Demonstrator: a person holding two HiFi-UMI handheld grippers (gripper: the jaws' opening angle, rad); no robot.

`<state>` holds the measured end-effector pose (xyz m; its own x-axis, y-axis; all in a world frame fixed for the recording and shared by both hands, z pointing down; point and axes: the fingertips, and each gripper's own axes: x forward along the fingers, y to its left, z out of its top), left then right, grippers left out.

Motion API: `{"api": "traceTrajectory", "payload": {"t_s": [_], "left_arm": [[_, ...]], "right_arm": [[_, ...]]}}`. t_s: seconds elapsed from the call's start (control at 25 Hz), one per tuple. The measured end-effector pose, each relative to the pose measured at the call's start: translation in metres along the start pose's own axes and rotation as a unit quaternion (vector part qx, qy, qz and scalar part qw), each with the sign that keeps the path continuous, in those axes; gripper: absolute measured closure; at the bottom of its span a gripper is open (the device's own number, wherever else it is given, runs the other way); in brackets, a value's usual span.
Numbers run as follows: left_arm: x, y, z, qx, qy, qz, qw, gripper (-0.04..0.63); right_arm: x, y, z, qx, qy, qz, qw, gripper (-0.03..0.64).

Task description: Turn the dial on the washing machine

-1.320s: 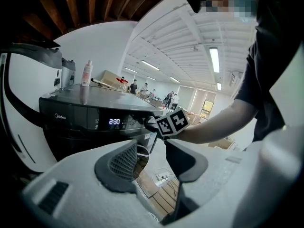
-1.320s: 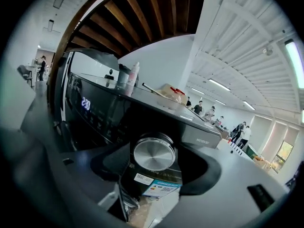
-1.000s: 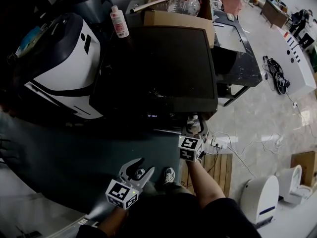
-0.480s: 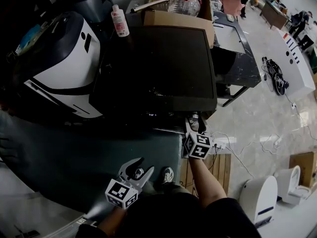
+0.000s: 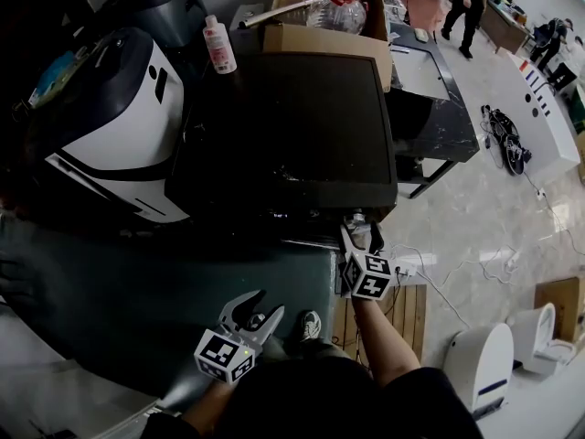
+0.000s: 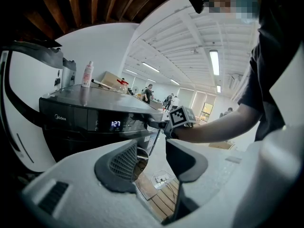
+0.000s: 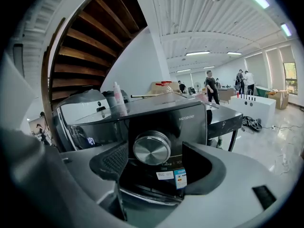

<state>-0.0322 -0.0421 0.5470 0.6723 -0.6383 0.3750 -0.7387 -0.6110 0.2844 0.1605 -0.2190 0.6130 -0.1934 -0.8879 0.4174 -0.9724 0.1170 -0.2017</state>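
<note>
The washing machine [image 5: 292,126] is standing at the centre of the head view. The dial [image 7: 151,147] is sitting on its front panel, toward the right end; a display [image 6: 114,125] is showing on the same panel, left of the dial. A bottle [image 5: 219,43] is standing upright at the top's rear left corner; a cardboard box [image 5: 324,33] is sitting at the rear edge, on or behind it not determinable. A second appliance [image 5: 119,126] is standing just beside the machine's left; a table [image 5: 439,108] is standing to its right. A wooden pallet [image 5: 402,311] is lying on the floor [image 5: 484,227] before the right front corner, with a power strip [image 5: 402,265] lying at the pallet's end nearer the machine.
</note>
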Motion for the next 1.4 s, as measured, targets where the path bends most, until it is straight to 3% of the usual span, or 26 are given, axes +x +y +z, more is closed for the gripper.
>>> {"api": "traceTrajectory", "payload": {"t_s": [0.2, 0.88, 1.28, 1.4], "left_arm": [[0.006, 0.007, 0.017, 0.005, -0.01, -0.011, 0.9999, 0.407], [-0.008, 0.025, 0.069, 0.073, -0.037, -0.09, 0.9926, 0.468], [-0.041, 0.047, 0.087, 0.09, -0.068, -0.101, 0.9885, 0.584], [-0.051, 0.055, 0.088, 0.093, -0.072, -0.104, 0.9876, 0.584]], "right_arm": [[-0.021, 0.003, 0.016, -0.01, -0.02, 0.0, 1.0, 0.32], [-0.116, 0.069, 0.073, -0.012, -0.105, -0.011, 0.994, 0.613], [-0.16, 0.126, 0.085, 0.002, -0.133, -0.001, 0.991, 0.615], [-0.171, 0.141, 0.084, 0.006, -0.139, 0.002, 0.99, 0.615]]}}
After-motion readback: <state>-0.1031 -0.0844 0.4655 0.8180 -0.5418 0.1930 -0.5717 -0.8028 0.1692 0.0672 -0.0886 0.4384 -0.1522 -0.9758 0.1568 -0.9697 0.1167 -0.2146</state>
